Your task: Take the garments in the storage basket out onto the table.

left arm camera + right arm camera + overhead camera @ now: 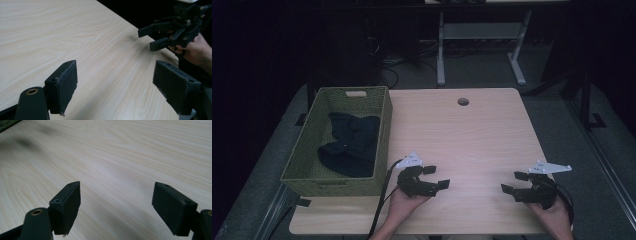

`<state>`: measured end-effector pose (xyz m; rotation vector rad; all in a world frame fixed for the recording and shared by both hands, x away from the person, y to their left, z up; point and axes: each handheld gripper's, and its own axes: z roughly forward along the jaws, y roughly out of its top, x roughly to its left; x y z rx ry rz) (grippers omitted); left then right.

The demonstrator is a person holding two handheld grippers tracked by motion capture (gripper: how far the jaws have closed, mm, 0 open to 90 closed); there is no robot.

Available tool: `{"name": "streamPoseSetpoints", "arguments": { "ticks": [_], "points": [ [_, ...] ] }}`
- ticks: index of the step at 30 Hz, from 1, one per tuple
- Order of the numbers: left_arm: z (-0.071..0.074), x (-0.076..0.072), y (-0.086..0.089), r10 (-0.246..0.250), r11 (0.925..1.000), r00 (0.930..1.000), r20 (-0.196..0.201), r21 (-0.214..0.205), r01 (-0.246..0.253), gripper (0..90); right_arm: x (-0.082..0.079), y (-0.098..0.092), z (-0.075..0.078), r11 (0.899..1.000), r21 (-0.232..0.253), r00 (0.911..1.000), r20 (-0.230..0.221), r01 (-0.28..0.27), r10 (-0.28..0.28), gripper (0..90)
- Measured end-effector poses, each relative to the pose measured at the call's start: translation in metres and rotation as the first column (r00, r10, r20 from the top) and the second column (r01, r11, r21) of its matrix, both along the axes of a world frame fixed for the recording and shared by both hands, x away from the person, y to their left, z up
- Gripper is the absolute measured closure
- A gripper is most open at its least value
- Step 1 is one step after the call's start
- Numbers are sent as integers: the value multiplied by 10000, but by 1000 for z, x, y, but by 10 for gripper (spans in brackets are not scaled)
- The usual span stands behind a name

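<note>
Dark cloth lies inside the green basket. Both the left gripper and the right gripper hover over the table, jaws spread, holding nothing.

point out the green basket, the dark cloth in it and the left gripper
green basket (301,165), high view, on its left woven wall
dark cloth (349,145), high view, on the middle of the bundle
left gripper (438,177), high view, midway between its open fingertips

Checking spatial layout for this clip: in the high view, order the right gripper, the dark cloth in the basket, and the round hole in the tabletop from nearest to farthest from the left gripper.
Measured from the left gripper:
1. Dark cloth, to its left, inside the green basket.
2. Round hole, ahead near the table's far edge.
3. Right gripper, across the table's near side.
The last two are nearly too close to call.
</note>
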<state>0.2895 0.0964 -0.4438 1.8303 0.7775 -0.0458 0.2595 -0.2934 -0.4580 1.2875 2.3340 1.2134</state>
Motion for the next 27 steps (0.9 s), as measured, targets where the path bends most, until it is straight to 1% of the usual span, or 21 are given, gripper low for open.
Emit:
{"name": "streamPoseSetpoints", "arguments": {
  "ticks": [2, 4, 6, 9, 11, 13, 14, 16, 17, 20, 22, 23, 24, 27],
  "points": [
    [2, 1, 0, -19, 10000, 10000, 46, -61, 19, 196, 0, 0, 0, 10000, -23, 10000, 57, -22, 22, 225],
    [10, 4, -1, -141, 9999, 9999, 69, -64, 142, 196, 1, 0, 1, 10000, 28, 10000, 80, -41, 41, 221],
    [13, 4, -2, -197, 9998, 9998, 78, -87, 198, 196, 1, 0, 0, 10000, -13, 10000, 12, -43, 43, 219],
    [20, 8, -2, -338, 9994, 9994, 64, 47, 338, 196, 2, 1, 0, 9999, -68, 9999, 41, -93, 94, 219],
    [26, 12, 0, -409, 9991, 9992, 11, -74, 409, 199, 2, 0, -1, 9999, -58, 9999, 31, -121, 121, 216],
    [31, 14, 2, -437, 9990, 9990, 14, -49, 437, 199, 3, 0, 0, 10000, 34, 10000, 28, -82, 82, 215],
    [33, 15, 3, -487, 9988, 9988, -36, -55, 487, 200, 3, 0, 0, 10000, -7, 10000, 69, -55, 55, 212],
    [35, 15, 5, -474, 9988, 9989, -2, -111, 474, 201, 3, 1, 0, 10000, -20, 9999, 101, -60, 60, 210],
    [39, 18, 9, -499, 9986, 9987, -118, -206, 497, 201, 3, 1, 1, 10000, -33, 9999, 109, -78, 78, 210],
    [43, 19, 12, -456, 9988, 9989, -78, -183, 455, 203, 3, 2, 1, 9999, -58, 9999, 145, -88, 89, 210],
    [47, 20, 16, -494, 9984, 9987, -150, -297, 490, 205, 3, 4, 2, 9999, -75, 9998, 151, -95, 96, 209],
    [49, 19, 17, -464, 9986, 9989, -80, -259, 461, 210, 4, 6, 2, 9998, -87, 9996, 199, -176, 178, 208],
    [53, 20, 20, -464, 9986, 9989, -104, -238, 462, 211, 4, 7, 2, 9998, -101, 9996, 195, -196, 198, 207],
    [57, 20, 23, -401, 9990, 9992, -70, -193, 400, 211, 4, 9, 2, 9996, -134, 9995, 174, -259, 262, 207]
  ]
}}
